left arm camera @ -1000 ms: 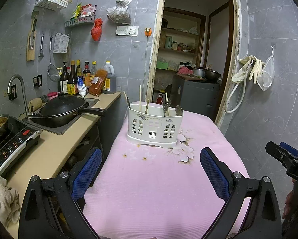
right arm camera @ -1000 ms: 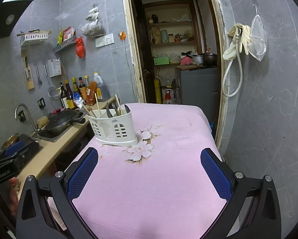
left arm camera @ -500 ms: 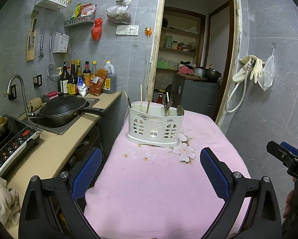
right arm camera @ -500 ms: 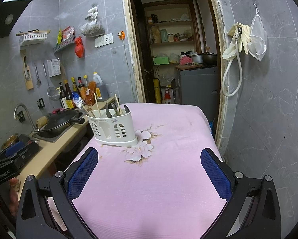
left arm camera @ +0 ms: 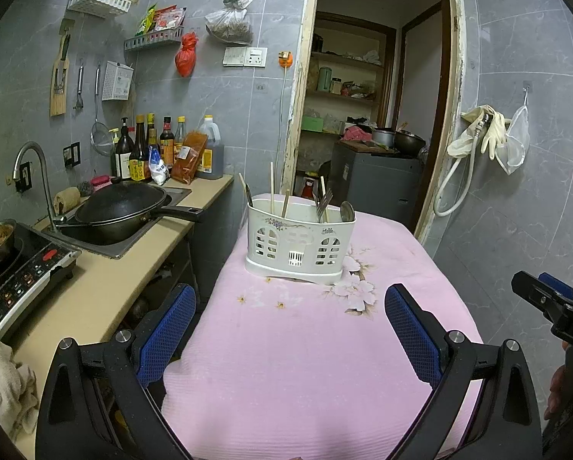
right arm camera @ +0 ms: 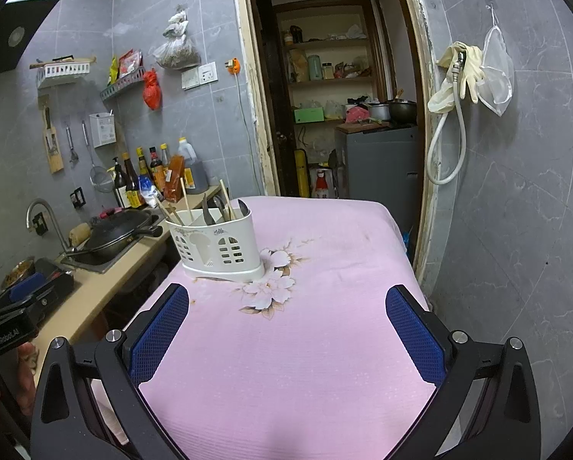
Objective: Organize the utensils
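White utensil caddy (left arm camera: pixel 300 243) w/ chopsticks (left arm camera: pixel 272 188), forks (left arm camera: pixel 322 204) & spoon (left arm camera: pixel 347 211) stands far on pink tablecloth (left arm camera: pixel 305 364), nr the counter side.

Utensils look light, stiff, slick metal & thin wood; best pinched by upright handles above rim. Left gripper (left arm camera: pixel 290 329) & right gripper (right arm camera: pixel 287 329) both wide open, empty, well short of caddy. Vs 1 s ago: left view edged slightly closer; caddy unmoved.

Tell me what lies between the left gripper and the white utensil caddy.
In the left wrist view, only pink tablecloth with small printed flowers separates the open left gripper from the utensil caddy. No loose utensils lie there.
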`<state>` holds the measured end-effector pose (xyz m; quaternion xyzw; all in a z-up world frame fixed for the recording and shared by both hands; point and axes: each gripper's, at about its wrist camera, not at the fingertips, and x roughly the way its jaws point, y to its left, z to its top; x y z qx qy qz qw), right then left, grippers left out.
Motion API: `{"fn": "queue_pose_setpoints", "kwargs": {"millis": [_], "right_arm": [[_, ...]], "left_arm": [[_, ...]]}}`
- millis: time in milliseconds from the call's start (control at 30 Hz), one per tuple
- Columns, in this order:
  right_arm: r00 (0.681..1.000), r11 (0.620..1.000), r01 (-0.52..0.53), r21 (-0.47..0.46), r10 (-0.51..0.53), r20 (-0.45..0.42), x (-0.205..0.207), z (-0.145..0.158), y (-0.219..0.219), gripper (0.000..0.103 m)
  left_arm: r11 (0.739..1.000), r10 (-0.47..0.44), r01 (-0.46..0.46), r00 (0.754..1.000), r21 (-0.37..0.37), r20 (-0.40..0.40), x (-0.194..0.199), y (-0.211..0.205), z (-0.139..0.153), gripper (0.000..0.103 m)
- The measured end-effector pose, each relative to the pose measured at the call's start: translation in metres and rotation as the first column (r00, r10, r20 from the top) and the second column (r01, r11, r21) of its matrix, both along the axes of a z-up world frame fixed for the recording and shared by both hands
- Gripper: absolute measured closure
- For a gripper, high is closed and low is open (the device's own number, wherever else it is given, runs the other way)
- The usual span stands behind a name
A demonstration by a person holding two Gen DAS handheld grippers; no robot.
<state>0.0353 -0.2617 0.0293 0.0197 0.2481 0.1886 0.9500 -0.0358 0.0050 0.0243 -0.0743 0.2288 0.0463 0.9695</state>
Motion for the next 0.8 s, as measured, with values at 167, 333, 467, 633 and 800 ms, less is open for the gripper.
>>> {"fn": "queue_pose_setpoints", "kwargs": {"millis": [167, 333, 467, 633, 800], "right_arm": [[1.000, 1.000, 0.001, 0.000, -0.001, -0.001, 0.0000, 0.0002, 0.0004, 0.000], [1.000, 1.000, 0.001, 0.000, -0.001, 0.000, 0.0003, 0.0008, 0.0011, 0.000], [1.000, 1.000, 0.001, 0.000, -0.001, -0.002, 0.0002, 0.0006, 0.0009, 0.000], [1.000, 1.000, 0.002, 0.000, -0.002, -0.005, 0.0018, -0.0011, 0.0012, 0.000], [1.000, 1.000, 0.002, 0.003, -0.002, -0.013, 0.0023, -0.0064, 0.0003, 0.000]], "left_arm": [[1.000, 0.001, -0.001, 1.000, -0.001, 0.000, -0.0002, 0.0004, 0.0000, 0.006], [1.000, 0.000, 0.000, 1.000, 0.000, 0.000, 0.0008, 0.0016, -0.0008, 0.006], [1.000, 0.000, 0.000, 1.000, 0.000, -0.001, 0.0008, 0.0021, -0.0007, 0.006], [1.000, 0.001, -0.001, 1.000, 0.000, -0.001, 0.0010, 0.0020, -0.0008, 0.006], [1.000, 0.000, 0.000, 1.000, 0.001, -0.001, 0.0008, 0.0019, -0.0005, 0.006]]}}
